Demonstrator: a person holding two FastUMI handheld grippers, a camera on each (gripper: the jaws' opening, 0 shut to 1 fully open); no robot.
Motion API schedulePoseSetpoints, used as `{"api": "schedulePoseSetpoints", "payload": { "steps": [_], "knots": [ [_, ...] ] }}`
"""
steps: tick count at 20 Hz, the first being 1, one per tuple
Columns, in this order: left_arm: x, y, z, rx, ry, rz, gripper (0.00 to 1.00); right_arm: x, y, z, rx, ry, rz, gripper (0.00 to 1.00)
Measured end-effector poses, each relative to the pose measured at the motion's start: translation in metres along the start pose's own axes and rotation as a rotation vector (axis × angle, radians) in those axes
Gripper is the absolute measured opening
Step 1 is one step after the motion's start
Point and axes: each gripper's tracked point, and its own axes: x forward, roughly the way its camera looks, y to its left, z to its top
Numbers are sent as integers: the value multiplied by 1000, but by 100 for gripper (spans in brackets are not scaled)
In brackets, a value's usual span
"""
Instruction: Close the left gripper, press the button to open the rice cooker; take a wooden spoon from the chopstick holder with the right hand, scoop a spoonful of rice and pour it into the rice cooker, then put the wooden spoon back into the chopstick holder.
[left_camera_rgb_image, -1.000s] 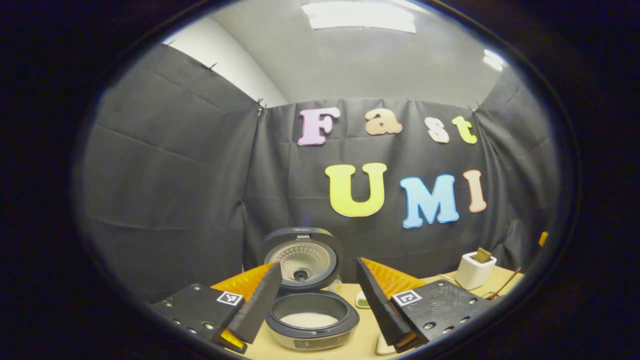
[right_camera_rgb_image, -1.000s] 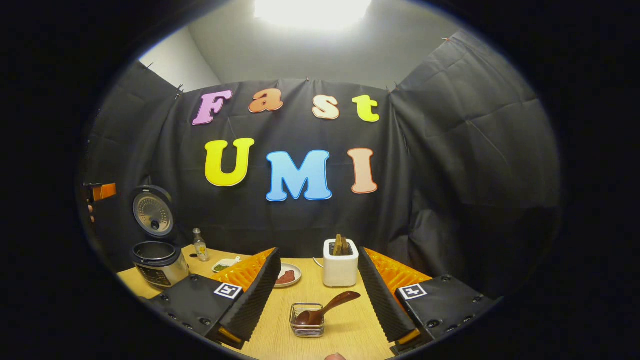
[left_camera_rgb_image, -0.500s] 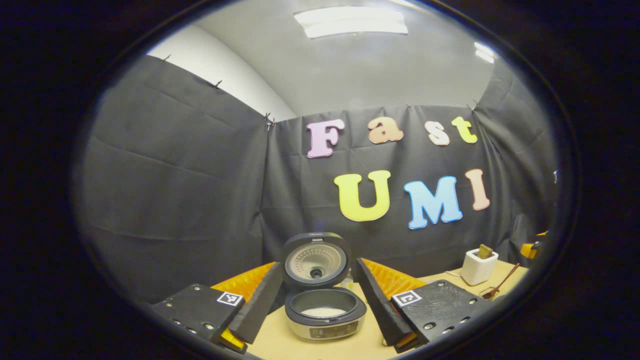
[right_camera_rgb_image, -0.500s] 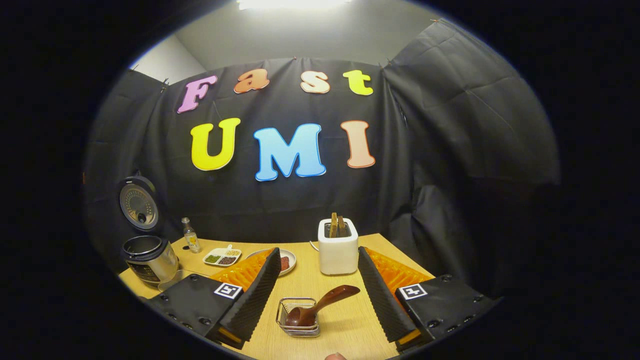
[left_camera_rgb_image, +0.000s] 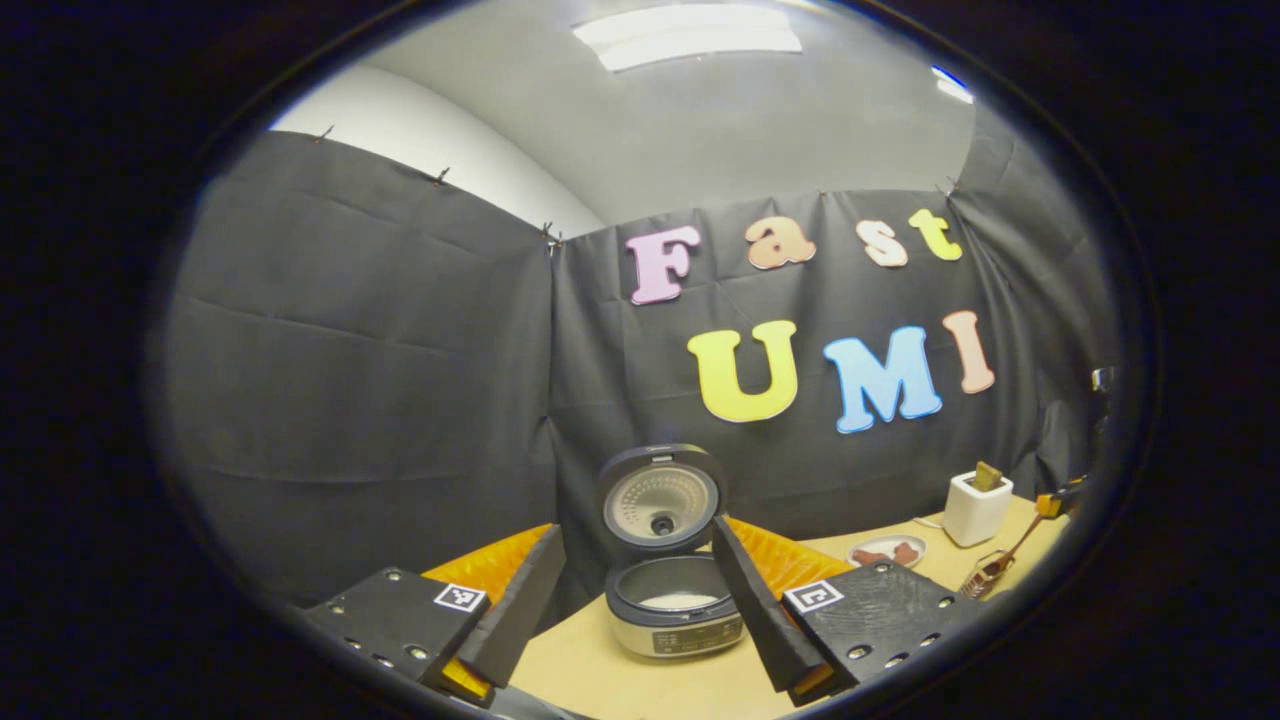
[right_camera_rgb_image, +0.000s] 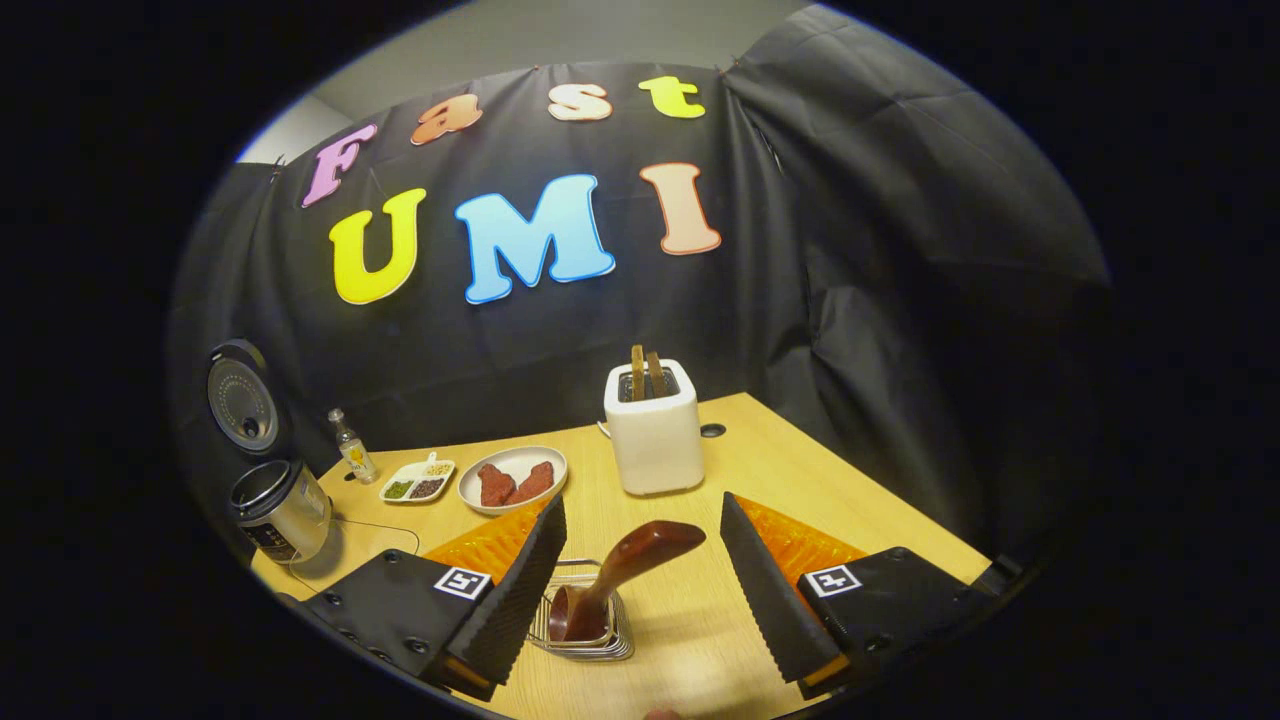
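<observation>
In the left gripper view the rice cooker stands with its lid raised and white rice in the pot. My left gripper is open in front of it, touching nothing. In the right gripper view the wooden spoon leans bowl-down in the wire chopstick holder. My right gripper is open just above it, with the spoon's handle between the fingers and touching neither. The cooker stands far left there. The spoon and holder sit far right in the left gripper view.
A white toaster holding bread slices stands behind the holder on the wooden table. A plate of meat, a small divided dish and a little bottle sit toward the cooker. A thin cable lies near it.
My left gripper has drawn back from the cooker, which now looks smaller and farther right. My right gripper has tipped down and closed in over the spoon and holder.
</observation>
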Motion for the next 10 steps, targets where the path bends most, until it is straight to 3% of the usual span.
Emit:
{"api": "schedulePoseSetpoints", "payload": {
  "steps": [1, 2, 5, 9, 10],
  "knots": [
    [-1, 2, 0, 1, 1, 8, 92, 4, 1, -8, 19, 28, 6, 93],
    [-3, 5, 0, 2, 2, 12, 89, 6, 1, -18, 40, 54, 9, 98],
    [-6, 8, -2, 8, 8, 24, 89, 16, 2, -39, 97, 129, 19, 98],
    [-8, 15, -2, 18, 15, 33, 89, 23, 10, -57, 145, 195, 45, 81],
    [-7, 16, -4, 20, 18, 33, 89, 24, 13, -59, 161, 199, 53, 69]
  ]
}}
